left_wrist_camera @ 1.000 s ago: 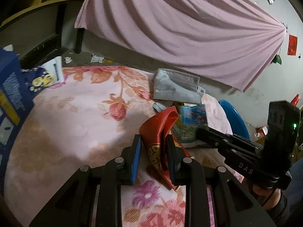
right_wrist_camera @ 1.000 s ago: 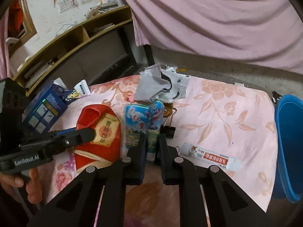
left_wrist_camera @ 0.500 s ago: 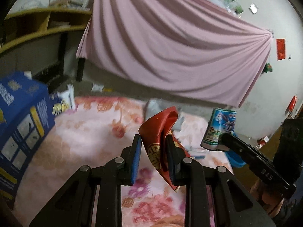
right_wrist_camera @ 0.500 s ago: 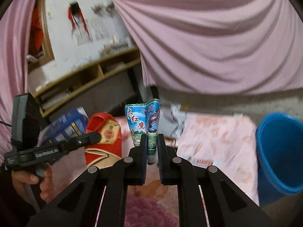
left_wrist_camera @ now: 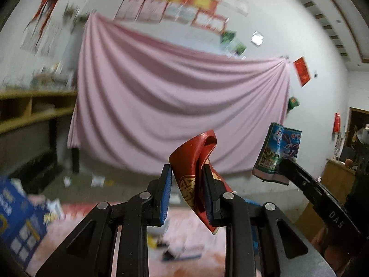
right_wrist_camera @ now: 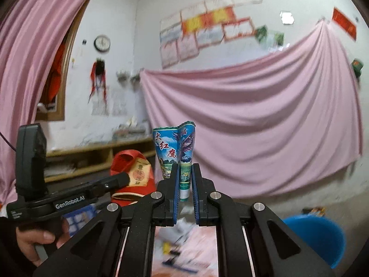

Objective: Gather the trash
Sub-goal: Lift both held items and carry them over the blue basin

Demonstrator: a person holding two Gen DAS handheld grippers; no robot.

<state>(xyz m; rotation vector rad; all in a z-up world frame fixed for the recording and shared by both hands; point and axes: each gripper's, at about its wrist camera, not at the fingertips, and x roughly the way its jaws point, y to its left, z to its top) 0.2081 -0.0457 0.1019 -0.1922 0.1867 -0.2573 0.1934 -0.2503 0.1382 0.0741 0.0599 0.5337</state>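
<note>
My left gripper (left_wrist_camera: 186, 180) is shut on a crumpled red packet (left_wrist_camera: 193, 161) with a gold emblem and holds it high above the table. My right gripper (right_wrist_camera: 184, 173) is shut on a blue printed wrapper (right_wrist_camera: 176, 152) with red characters and an eagle, also held up in the air. The blue wrapper also shows in the left wrist view (left_wrist_camera: 278, 152), off to the right. The red packet also shows in the right wrist view (right_wrist_camera: 133, 170), to the left. A blue bin (right_wrist_camera: 322, 237) stands low at the right.
The floral pink tablecloth (right_wrist_camera: 198, 249) lies far below with a few blurred small items. A blue box (left_wrist_camera: 16, 219) sits at the table's left. A pink sheet (left_wrist_camera: 173, 108) hangs on the back wall. Wooden shelves (left_wrist_camera: 27, 108) stand at the left.
Both grippers have risen well above the table with their wrappers and tilted up, so the wall and hanging sheet now fill both views. The table has dropped to the bottom edge.
</note>
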